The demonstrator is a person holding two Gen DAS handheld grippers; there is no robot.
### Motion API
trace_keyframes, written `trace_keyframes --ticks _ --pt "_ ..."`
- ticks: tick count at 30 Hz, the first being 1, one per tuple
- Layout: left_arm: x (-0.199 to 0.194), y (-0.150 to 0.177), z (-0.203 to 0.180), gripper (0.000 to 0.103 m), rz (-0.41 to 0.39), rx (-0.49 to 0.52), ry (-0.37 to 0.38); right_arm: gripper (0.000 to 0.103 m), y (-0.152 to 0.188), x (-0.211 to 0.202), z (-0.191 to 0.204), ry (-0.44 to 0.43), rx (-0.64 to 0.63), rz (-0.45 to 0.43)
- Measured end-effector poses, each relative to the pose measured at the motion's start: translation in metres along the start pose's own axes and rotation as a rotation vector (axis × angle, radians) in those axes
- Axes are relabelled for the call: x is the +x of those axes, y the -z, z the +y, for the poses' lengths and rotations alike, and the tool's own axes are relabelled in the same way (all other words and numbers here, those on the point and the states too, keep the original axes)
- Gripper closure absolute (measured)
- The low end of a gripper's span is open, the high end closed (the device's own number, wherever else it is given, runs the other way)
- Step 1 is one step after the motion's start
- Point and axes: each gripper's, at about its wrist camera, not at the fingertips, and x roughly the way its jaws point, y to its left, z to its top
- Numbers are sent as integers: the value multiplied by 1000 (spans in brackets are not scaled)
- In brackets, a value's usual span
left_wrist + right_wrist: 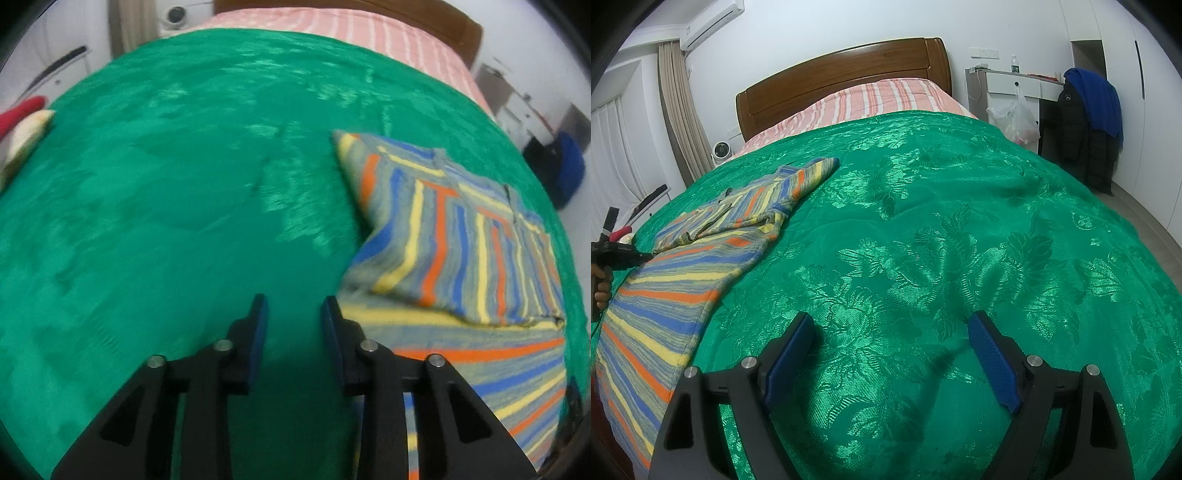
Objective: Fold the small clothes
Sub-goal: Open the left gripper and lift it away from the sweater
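Note:
A small striped garment point(461, 240) in grey, blue, yellow and orange lies on the green bedspread point(166, 203). Its upper part is folded over the lower part and one sleeve points away. My left gripper point(294, 301) hovers just past the garment's left edge, jaws partly apart, with only bedspread between the blue pads. In the right wrist view the garment point(683, 273) lies far left, with a hand point(600, 288) holding the left gripper's black body beside it. My right gripper point(892, 319) stands wide open over bare bedspread point(960, 221), well right of the garment.
A wooden headboard point(842, 85) and pink striped sheet point(879, 99) are at the far end. A white fan point(721, 151) stands left of the bed. A desk with a plastic bag point(1015, 118) and dark jacket point(1082, 136) stands right. Red and cream items point(22, 122) lie at the bed's left edge.

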Motion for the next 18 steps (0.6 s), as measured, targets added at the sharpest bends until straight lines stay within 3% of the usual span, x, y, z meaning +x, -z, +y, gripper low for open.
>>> trace_keyframes --ticks 3,6,10,14,18 --pt "-27 18 9 27 -50 12 11 18 0 0 0 0 0 1" --pt "-52 43 22 16 -102 46 -22 18 0 0 0 2 -1 1" --pt "-63 71 43 8 -162 76 -92 18 0 1 1 16 -11 2" --pt "-46 93 67 2 -154 94 -163 18 1 0 3 25 -16 1" --pt "-43 109 78 0 -253 79 -131 18 1 0 5 40 -23 2"
